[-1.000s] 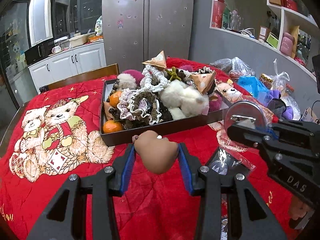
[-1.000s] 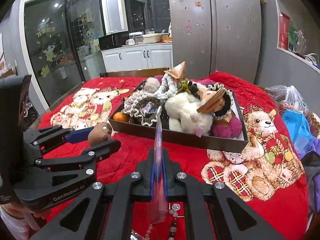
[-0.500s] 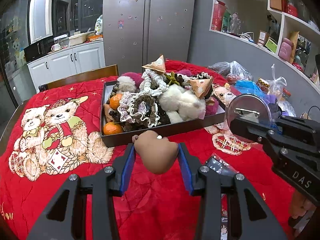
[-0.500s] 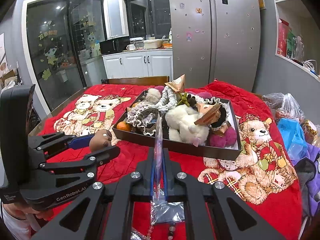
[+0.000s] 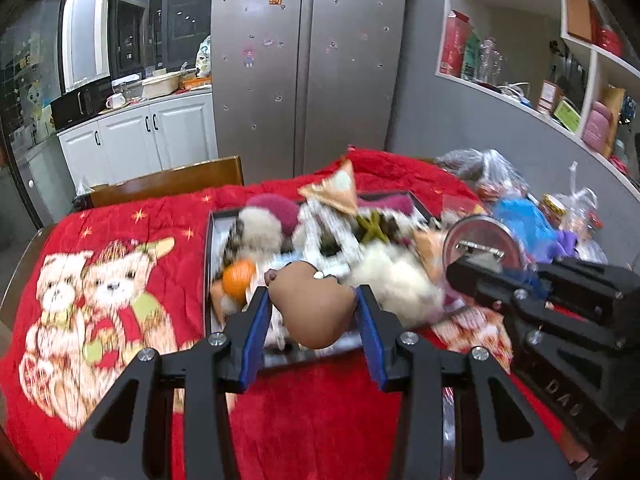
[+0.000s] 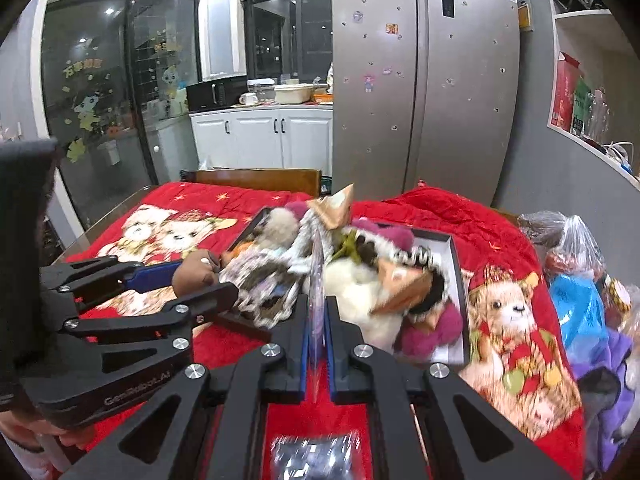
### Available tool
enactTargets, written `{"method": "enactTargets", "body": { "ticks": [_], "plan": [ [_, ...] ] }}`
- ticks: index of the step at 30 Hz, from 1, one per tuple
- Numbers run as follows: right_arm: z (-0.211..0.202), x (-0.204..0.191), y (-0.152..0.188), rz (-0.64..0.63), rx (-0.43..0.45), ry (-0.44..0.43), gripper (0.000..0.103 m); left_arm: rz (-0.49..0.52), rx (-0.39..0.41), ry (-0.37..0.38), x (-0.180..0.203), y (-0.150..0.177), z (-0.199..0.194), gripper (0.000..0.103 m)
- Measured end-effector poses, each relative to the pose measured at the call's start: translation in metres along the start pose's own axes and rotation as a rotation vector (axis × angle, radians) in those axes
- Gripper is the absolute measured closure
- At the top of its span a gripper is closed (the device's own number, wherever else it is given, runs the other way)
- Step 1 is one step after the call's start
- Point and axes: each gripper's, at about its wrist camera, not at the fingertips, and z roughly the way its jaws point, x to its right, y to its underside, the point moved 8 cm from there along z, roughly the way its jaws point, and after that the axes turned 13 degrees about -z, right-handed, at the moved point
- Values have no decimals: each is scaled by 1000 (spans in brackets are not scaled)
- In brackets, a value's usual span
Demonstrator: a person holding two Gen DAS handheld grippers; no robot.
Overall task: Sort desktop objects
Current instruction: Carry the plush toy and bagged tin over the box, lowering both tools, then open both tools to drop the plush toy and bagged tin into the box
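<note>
My left gripper (image 5: 314,312) is shut on a brown rounded toy (image 5: 314,306), held above the near edge of a dark tray (image 5: 209,248). The tray holds plush toys, an orange (image 5: 239,279), lace trim and paper cones. My right gripper (image 6: 316,322) is shut on a thin round disc (image 6: 317,280), seen edge-on; it also shows face-on in the left wrist view (image 5: 486,246). The tray also shows in the right wrist view (image 6: 456,264), just ahead of the right gripper. The brown toy also shows there (image 6: 194,276).
A red teddy-bear cloth (image 5: 100,280) covers the table. Plastic bags (image 6: 576,280) crowd the right side. A clear packet (image 6: 316,456) lies below the right gripper. A wooden chair back (image 5: 168,182) stands behind the table, with a fridge (image 5: 308,60) beyond.
Both grippers have risen and moved forward toward the tray, each still holding its object. The brown toy now hangs over the tray's near edge. The view is motion-blurred.
</note>
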Motion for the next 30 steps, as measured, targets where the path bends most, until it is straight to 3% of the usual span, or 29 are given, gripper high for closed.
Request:
{"method": "enactTargets", "body": {
  "ticks": [10,19,27,29,30],
  "plan": [
    [75,32,-28,62,-45,-27,97,-48,28,-27,-15,-57,57,60],
    [96,42,-36,79,-33,-34,97,-35,8,-28,-28,-53,84,60],
    [101,34,-32,53,-47,-35,95,-14,30,-34,-25,-52,83,60],
    [100,37,-31,70,-44,-39,93,-11,40,-35,-23,-53,81,56],
    [99,38,-31,70,-44,-35,88,-11,52,-44,-24,-55,78,48]
  ]
}}
